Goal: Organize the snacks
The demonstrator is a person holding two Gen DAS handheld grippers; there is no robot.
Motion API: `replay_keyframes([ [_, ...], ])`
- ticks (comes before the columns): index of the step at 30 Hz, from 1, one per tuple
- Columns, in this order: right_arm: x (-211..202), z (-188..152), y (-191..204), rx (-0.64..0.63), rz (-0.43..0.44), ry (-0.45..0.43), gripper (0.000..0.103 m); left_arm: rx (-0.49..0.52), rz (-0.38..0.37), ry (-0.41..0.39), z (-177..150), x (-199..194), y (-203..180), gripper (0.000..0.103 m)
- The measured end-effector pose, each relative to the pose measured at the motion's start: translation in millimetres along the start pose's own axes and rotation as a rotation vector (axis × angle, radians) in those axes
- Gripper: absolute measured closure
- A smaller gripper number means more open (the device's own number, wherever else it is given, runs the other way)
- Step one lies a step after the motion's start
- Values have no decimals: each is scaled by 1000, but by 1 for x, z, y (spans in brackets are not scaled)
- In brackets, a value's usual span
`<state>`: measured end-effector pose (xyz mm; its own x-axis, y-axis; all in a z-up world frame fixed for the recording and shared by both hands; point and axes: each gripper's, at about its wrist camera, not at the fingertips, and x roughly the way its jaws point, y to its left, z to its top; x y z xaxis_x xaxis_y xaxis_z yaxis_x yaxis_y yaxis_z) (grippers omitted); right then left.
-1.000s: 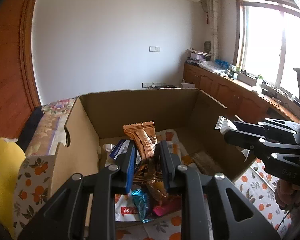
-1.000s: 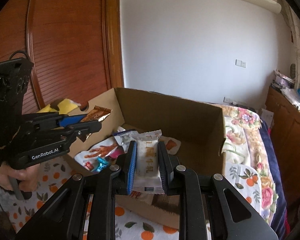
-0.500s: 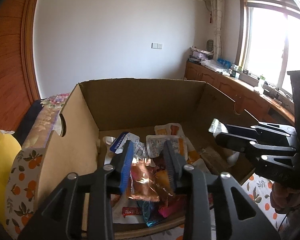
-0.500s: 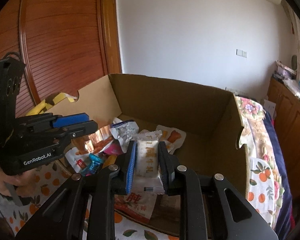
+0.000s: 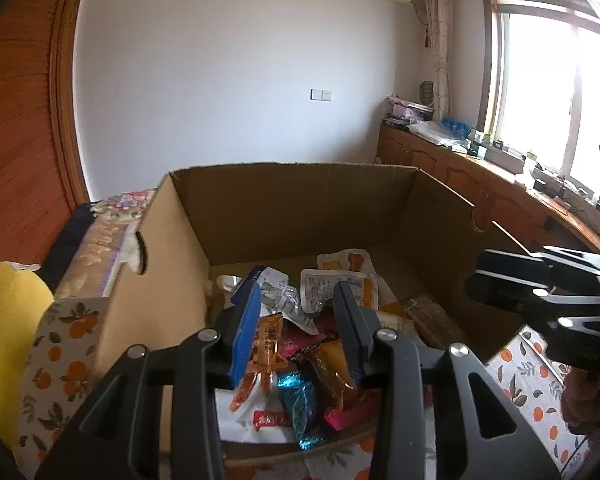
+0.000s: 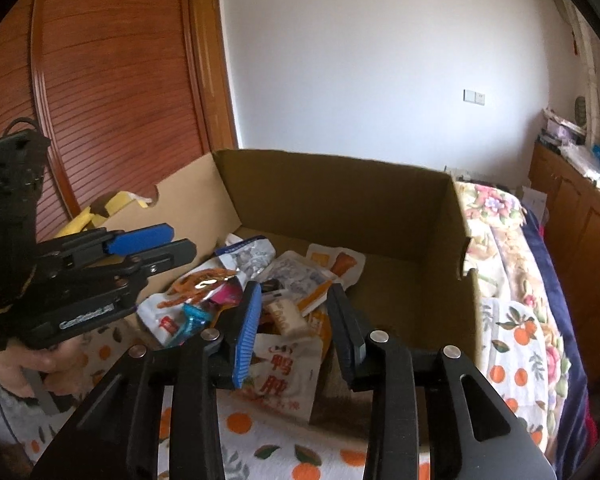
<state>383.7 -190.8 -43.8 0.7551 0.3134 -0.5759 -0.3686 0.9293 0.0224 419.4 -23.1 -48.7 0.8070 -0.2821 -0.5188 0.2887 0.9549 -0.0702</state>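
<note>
An open cardboard box (image 5: pixel 300 208) holds a pile of mixed snack packets (image 5: pixel 331 292). My left gripper (image 5: pixel 298 300) hangs over the box's near edge, its jaws opening. A shiny orange-brown packet (image 5: pixel 267 338) sits loose between the fingers, leaning by the blue left pad, with no pad pressing on it. My right gripper (image 6: pixel 295 298) is over the same box (image 6: pixel 339 192), jaws opening too. A small white packet (image 6: pixel 286 316) lies on the pile below it, free of the pads. Each gripper shows in the other's view: right gripper (image 5: pixel 539 292), left gripper (image 6: pixel 160 244).
The box stands on a bedspread printed with oranges (image 6: pixel 515 344). A yellow object (image 5: pixel 8 320) lies to its left. A wooden slatted door (image 6: pixel 120 100) is behind on the left, and wooden cabinets (image 5: pixel 459 168) under a window on the right. A person's hand (image 6: pixel 40 364) holds the left gripper.
Both grippers have opened. The left let go of the orange-brown packet, which sank towards the pile. The right let go of the white packet, which now lies in the box.
</note>
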Motion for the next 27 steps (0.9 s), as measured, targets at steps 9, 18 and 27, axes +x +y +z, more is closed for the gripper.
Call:
replay_keyframes([
  [9, -76, -4, 22, -2, -51, -43, 69, 30, 32, -28, -2, -75, -23, 66],
  [18, -159, -12, 55, -9, -110, -91, 69, 82, 50, -72, 1, -154, -52, 66],
  [27, -198, -33, 74, 32, -159, -114, 60, 98, 72, -69, -17, -206, -72, 65],
])
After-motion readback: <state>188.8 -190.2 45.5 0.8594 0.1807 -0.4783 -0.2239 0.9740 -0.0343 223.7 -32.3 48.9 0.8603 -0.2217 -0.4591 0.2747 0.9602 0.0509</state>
